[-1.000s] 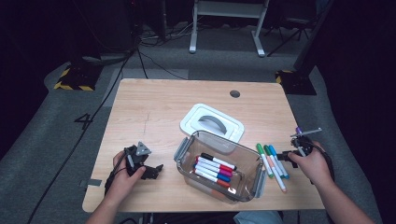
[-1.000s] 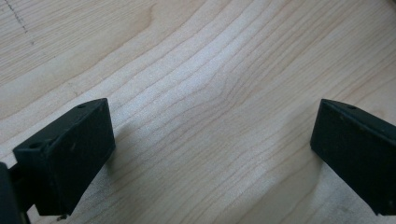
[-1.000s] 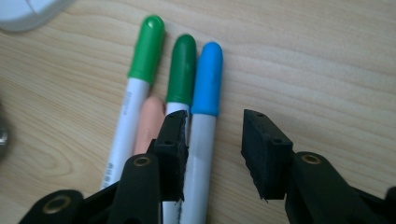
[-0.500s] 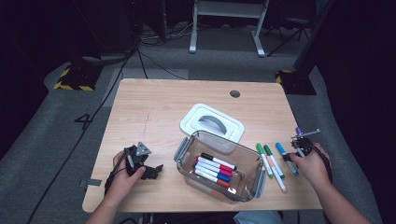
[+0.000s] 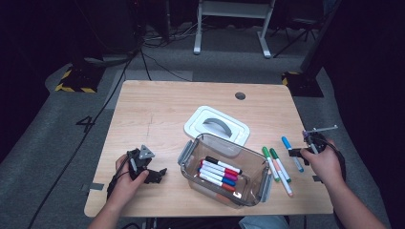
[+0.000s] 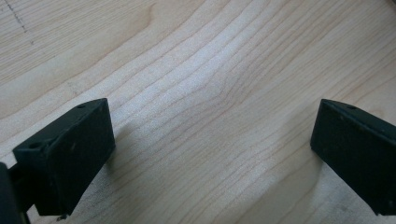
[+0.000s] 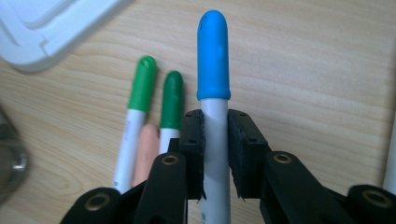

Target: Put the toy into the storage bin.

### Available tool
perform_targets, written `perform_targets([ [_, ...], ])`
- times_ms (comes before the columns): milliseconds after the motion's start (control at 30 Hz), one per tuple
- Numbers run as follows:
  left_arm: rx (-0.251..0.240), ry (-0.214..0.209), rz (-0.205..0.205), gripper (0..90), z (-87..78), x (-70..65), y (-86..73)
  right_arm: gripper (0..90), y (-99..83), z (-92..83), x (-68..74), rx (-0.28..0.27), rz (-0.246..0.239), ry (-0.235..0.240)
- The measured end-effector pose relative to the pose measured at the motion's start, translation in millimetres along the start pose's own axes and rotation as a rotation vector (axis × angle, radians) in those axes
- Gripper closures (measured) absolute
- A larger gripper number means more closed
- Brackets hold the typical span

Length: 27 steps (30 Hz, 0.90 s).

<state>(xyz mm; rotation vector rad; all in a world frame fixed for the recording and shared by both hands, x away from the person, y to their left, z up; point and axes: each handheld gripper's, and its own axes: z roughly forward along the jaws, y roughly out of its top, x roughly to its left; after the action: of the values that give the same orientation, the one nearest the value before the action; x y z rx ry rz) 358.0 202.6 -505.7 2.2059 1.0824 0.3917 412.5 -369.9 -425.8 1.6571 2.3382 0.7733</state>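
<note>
The right gripper (image 7: 215, 154) has just closed its jaws, and the blue-capped marker (image 7: 213, 84) is now clamped between the pads by its white barrel, cap pointing straight out ahead of the gripper. A second ago, seen from above, that marker lay flat on the table (image 5: 157, 114) with the others. Now the right gripper (image 5: 305, 149) has it, and the hand seems to have begun to lift, though I cannot tell from above whether the far end has left the wood.

Just to the gripper's left in its own view lie two green-capped markers (image 7: 156, 93) side by side, with a peach-capped marker (image 7: 145, 149) tucked between their barrels, all flat on the table. Farther that way sits the clear container (image 5: 224, 174), already holding several markers in a row, and beyond it the white lid (image 5: 217, 125) lies on the table, off the container.

The left gripper (image 5: 145, 167) rests low over bare wood near the person, well apart from the container; its jaws stand wide with nothing between them, and it has not shifted.

To my eye the pick-up is made. What remains for this marker is the carry across to the container and the drop among the others, and three loose markers are still waiting.
</note>
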Motion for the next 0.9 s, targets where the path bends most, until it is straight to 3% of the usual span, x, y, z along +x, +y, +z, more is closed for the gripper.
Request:
perform_targets([
  [233, -0.001, 0.004, -0.011, 0.1, 0.8, -1.0, 0.5, 77.3, 20.4, -21.8, 18.2, -0.052, -0.019, 0.082],
  [567, 0.0, 0.012, -0.004, 0.3, 0.3, -0.8, 0.6, 77.3, 49.6, -46.1, 54.7, -0.095, -0.122, 0.146],
  [900, 0.0, -0.002, -0.005, 0.1, 2.7, -0.5, 2.7, 77.3, 62.6, -57.9, 111.7, -0.089, -0.241, 0.23],
])
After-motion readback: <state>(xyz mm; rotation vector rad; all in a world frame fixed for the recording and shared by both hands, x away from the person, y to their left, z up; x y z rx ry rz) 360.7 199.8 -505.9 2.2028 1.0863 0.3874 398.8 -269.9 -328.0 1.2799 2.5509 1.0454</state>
